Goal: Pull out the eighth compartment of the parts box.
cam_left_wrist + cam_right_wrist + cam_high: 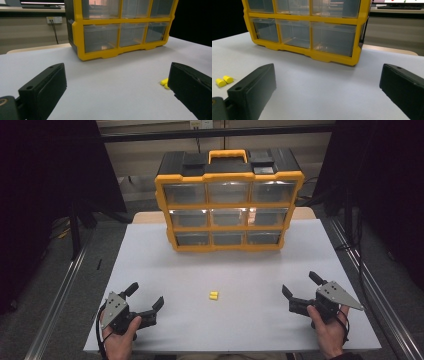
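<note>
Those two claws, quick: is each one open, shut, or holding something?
Left claw: open, holding nothing.
Right claw: open, holding nothing.

Two yellow earplugs [213,295] lie on the white table [250,270] before a yellow-and-black drawer organizer [228,200].

A yellow-and-black plastic organiser cabinet [228,202] with nine clear drawers stands upright on the white tabletop [250,270]. A yellow carry handle [228,155] crowns the cabinet. Behind it, a beige wall carries a white socket plate [54,19], with black cables hanging below the plate.
</note>
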`<state>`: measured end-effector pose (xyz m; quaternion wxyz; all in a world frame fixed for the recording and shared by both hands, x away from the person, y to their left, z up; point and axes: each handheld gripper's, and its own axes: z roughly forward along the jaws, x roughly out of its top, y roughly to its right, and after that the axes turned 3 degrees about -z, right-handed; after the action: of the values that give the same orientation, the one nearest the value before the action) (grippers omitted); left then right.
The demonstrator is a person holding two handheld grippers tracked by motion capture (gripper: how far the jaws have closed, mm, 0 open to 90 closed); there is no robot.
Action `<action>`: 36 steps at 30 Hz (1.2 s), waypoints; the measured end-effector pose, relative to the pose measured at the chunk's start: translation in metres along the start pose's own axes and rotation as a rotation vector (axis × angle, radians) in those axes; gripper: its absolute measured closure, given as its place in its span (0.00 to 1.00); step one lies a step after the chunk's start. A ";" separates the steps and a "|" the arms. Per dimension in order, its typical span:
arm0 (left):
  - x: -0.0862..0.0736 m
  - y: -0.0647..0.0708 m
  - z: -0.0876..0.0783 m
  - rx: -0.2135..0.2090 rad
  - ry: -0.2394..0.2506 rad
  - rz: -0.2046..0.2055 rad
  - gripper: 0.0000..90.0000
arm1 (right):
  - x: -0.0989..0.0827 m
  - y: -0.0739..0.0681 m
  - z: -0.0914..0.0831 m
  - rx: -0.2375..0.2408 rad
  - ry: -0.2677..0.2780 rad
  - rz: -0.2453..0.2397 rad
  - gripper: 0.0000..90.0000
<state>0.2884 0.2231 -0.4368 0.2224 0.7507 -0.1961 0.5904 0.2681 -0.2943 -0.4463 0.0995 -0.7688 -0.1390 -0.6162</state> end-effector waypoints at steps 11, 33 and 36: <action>0.000 0.001 0.001 0.012 0.003 -0.001 0.03 | -0.001 -0.003 0.004 0.024 -0.010 0.013 0.00; 0.000 0.001 -0.002 0.014 0.005 -0.006 0.03 | 0.002 -0.019 0.025 0.067 -0.027 -0.022 0.00; -0.001 0.003 -0.002 0.008 -0.001 -0.009 0.03 | 0.004 -0.023 0.028 0.087 -0.018 -0.008 0.02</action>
<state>0.2854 0.2219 -0.4372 0.2220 0.7528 -0.1905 0.5897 0.2873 -0.2629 -0.4487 0.1289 -0.7688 -0.1696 -0.6030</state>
